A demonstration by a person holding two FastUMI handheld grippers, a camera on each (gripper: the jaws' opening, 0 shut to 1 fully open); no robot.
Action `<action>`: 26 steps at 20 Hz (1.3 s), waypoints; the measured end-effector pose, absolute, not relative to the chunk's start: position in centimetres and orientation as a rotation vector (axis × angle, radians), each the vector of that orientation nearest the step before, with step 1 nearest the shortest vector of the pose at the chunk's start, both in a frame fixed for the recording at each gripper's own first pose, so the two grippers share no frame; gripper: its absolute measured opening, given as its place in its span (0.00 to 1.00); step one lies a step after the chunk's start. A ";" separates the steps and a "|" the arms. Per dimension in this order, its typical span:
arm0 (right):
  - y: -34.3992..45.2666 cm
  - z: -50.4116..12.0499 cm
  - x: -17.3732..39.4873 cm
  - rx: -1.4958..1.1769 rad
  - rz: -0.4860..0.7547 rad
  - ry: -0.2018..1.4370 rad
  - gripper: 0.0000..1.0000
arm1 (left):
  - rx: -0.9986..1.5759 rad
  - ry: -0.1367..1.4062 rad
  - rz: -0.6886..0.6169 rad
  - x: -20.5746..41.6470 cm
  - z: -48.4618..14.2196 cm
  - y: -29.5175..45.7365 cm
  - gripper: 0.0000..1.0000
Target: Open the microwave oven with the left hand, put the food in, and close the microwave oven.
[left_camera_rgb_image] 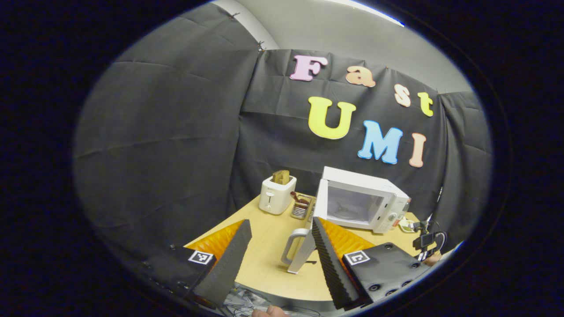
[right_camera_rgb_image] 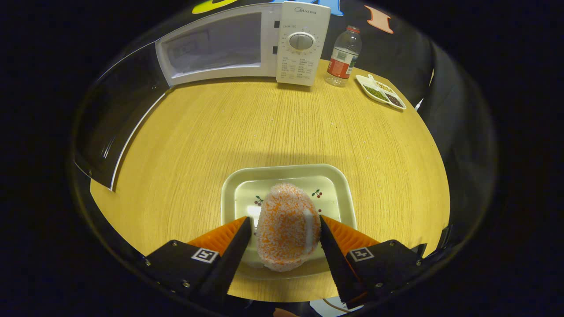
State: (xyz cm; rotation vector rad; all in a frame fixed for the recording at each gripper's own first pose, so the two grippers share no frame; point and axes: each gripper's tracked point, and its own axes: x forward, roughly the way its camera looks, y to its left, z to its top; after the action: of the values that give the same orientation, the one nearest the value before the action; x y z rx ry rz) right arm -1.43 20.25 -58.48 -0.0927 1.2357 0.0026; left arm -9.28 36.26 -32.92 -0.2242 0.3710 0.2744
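Two grippers in use, noted one at a time.

Right gripper [right_camera_rgb_image: 284, 237], right gripper view: fingers set either side of the food [right_camera_rgb_image: 288, 226], an orange-and-white speckled oval lump. Both ridged pads [right_camera_rgb_image: 329, 246] look to be against its flanks, so the gripper is closed on it. The food sits over a square cream plate [right_camera_rgb_image: 229, 193] with small cherry prints; whether it rests on the plate or is lifted just off it, cannot tell. The plate lies on a wooden table [right_camera_rgb_image: 286, 127]. Farther off, at the table's back edge, stands the microwave [right_camera_rgb_image: 264, 44]: cavity exposed, dial panel to its right. Its door [right_camera_rgb_image: 112, 114] is swung wide open at the left of the view, dark glass with a white rim. Just right of the microwave stands a water bottle [right_camera_rgb_image: 343, 57] with a red label, and beyond that a small divided dish [right_camera_rgb_image: 381, 92] of beans or grains.

Left gripper [left_camera_rgb_image: 280, 251], left gripper view: fingers spread wide, holding nothing, raised above the near end of the table [left_camera_rgb_image: 273, 264]. Between the fingers, farther off, the open door [left_camera_rgb_image: 302, 246] shows edge-on with its handle. Behind it is the white microwave [left_camera_rgb_image: 363, 200], cavity facing the camera. To its left sit a wire basket [left_camera_rgb_image: 302, 207] and a white toaster [left_camera_rgb_image: 276, 193] with bread in the slot. Near the table's right edge, a gripper [left_camera_rgb_image: 425, 242] shows small and dark.
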 end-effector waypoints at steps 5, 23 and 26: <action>19.8 -57.6 -1.5 -0.120 0.008 1.241 0.75 | -0.250 0.372 0.276 -9.7 -33.3 37.5 0.92; 31.7 -42.8 8.9 0.332 0.195 0.942 0.66 | -0.234 0.239 0.256 -8.4 -25.6 35.8 0.86; 33.6 -42.4 10.9 0.367 0.236 0.917 0.66 | -0.226 0.254 0.274 -8.3 -25.0 35.0 0.90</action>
State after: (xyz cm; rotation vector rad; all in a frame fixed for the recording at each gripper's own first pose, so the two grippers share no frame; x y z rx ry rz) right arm 10.90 33.63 -42.40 0.3672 0.9166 0.2357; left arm -8.31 35.02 -25.01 -0.2255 0.2541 0.2743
